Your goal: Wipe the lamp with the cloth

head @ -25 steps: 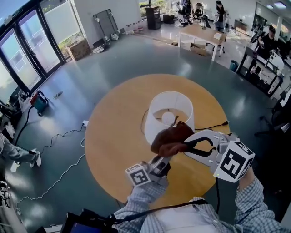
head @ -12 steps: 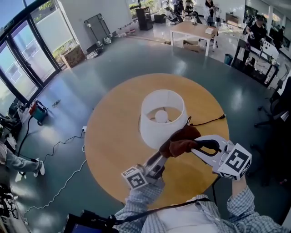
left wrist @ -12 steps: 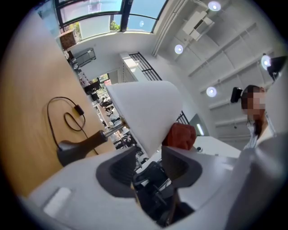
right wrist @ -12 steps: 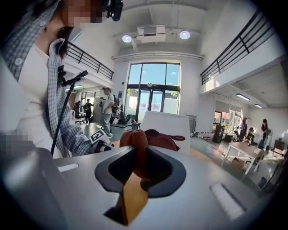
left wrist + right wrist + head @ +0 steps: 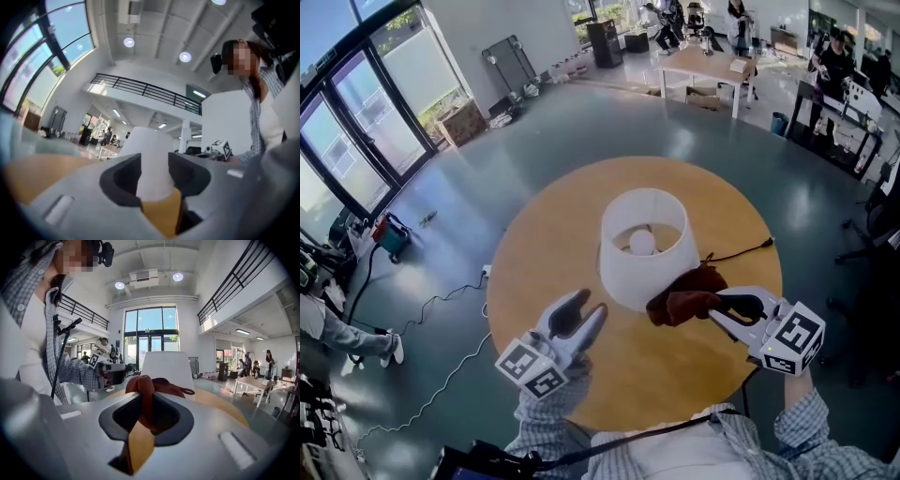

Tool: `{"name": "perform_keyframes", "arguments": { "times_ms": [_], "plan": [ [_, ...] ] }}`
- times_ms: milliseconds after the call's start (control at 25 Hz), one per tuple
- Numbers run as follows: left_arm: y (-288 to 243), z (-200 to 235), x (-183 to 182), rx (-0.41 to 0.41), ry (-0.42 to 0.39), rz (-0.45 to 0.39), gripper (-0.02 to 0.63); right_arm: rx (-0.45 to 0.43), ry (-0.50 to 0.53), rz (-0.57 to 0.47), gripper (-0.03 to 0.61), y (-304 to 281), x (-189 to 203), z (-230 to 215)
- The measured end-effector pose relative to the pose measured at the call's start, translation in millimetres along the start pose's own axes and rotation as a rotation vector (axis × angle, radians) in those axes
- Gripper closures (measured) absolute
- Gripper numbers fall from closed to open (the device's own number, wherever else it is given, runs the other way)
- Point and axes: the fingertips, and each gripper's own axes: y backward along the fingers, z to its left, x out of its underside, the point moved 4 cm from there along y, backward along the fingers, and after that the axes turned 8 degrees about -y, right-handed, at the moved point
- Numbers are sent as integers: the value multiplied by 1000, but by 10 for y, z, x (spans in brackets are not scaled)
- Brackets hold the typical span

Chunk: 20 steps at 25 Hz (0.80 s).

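From the head view, my left gripper (image 5: 588,307) hangs over the round wooden table (image 5: 534,253), near the white lamp (image 5: 642,248). My right gripper (image 5: 712,307) holds the brown cloth (image 5: 682,300) just beside the shade. In the left gripper view my jaws are opening with nothing between them. In the right gripper view my jaws are clamped on the cloth.

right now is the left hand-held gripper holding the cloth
No, the cloth is clamped in the right hand-held gripper; the left hand-held gripper is opening, jaws empty.

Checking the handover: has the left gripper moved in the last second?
Yes. The left gripper has pulled leftward away from the cloth, ending beside the lampshade; its jaws are opening, empty.
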Motion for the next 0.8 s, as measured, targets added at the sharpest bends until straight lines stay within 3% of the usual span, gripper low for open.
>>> {"name": "perform_keyframes", "arguments": {
  "times_ms": [80,200,320,440,560,720,800],
  "plan": [
    [-137,-62,-283,76,-158,49,440,-6,-9,-11,509,12,24,-9],
    [-330,-168,-518,217,-387,194,428,-13,-13,-17,509,1,34,1],
    [-435,-144,-609,343,-576,317,416,-20,-6,-16,509,-17,10,45],
    [-564,-128,-604,432,-775,508,400,-24,-2,-16,509,0,11,66],
    [-780,-181,-533,523,-900,661,399,-26,-10,-24,509,25,33,41],
    [-1010,-238,-428,621,-1027,797,406,-27,-12,-36,509,37,28,33],
    [-1074,-252,-412,651,-1086,850,441,-24,-11,-35,509,62,30,55]
  ]
}}
